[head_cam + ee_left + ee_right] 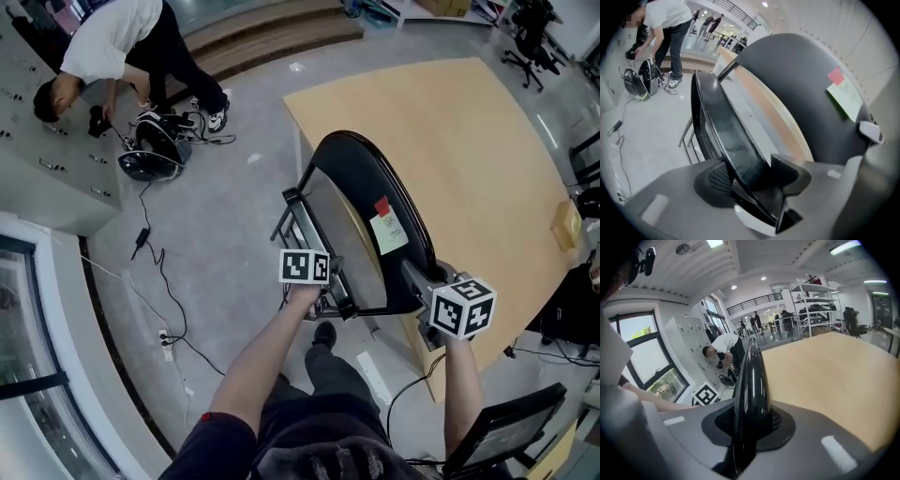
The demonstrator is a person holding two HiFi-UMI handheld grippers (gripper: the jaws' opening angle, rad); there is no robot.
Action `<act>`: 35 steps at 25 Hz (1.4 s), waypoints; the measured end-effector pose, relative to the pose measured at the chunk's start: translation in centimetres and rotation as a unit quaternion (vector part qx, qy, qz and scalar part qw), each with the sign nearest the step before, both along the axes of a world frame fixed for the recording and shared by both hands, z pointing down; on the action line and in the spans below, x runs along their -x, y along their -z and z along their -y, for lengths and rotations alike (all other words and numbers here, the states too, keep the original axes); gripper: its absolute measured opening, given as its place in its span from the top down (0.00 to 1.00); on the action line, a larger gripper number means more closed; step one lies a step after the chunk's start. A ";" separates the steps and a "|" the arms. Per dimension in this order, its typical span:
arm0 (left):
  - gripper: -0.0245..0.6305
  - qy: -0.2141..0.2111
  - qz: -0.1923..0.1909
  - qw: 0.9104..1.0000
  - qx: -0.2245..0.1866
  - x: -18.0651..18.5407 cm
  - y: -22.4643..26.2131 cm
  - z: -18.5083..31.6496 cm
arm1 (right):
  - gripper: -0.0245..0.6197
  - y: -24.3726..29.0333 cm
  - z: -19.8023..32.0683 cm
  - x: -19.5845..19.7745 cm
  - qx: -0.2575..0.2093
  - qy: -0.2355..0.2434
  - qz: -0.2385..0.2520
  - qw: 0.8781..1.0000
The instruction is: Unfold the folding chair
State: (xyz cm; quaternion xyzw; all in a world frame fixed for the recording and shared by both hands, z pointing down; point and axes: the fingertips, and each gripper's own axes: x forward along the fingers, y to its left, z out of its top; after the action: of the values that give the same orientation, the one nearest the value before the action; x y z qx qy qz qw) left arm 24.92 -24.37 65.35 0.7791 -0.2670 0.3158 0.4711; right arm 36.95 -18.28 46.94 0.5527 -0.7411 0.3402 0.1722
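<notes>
The black folding chair (398, 202) stands on the floor against the near edge of a wooden table (469, 141), with a red and a pale sticker on its backrest (806, 89). Its thin black seat panel (719, 131) stands apart from the backrest, with a gap between them. My left gripper (336, 295) is shut on the lower edge of the seat panel, which runs between both pads (715, 178). My right gripper (417, 277) is shut on the glossy rim of the backrest (752, 376). The left gripper (750, 176) and right gripper (747, 420) both point downward.
The chair's metal legs (291, 220) stand on the grey floor. A person (112, 47) bends over a bag (155, 150) at the far left, with cables (150, 272) trailing to a power strip (167, 342). An office chair (506, 431) sits at the near right.
</notes>
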 end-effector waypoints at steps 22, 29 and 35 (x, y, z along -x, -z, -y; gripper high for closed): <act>0.63 0.085 -0.069 0.993 0.049 15.3 -3.6 -2.1 | 0.87 -3.4 0.1 2.0 0.020 -0.007 0.054 0.998; 0.63 0.097 -0.101 0.988 0.062 18.6 -4.7 -2.7 | 0.87 -4.1 0.0 1.8 0.026 -0.004 0.071 0.997; 0.63 0.110 -0.108 0.985 0.072 20.7 -5.5 -2.9 | 0.87 -4.5 0.5 2.0 0.033 -0.008 0.074 0.997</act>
State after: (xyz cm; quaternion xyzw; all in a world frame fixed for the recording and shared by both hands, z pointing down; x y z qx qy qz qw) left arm 4.24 -21.50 70.83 0.7383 -0.2751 0.1940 0.5845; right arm 34.98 -18.77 51.48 0.5260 -0.7357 0.4057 0.1321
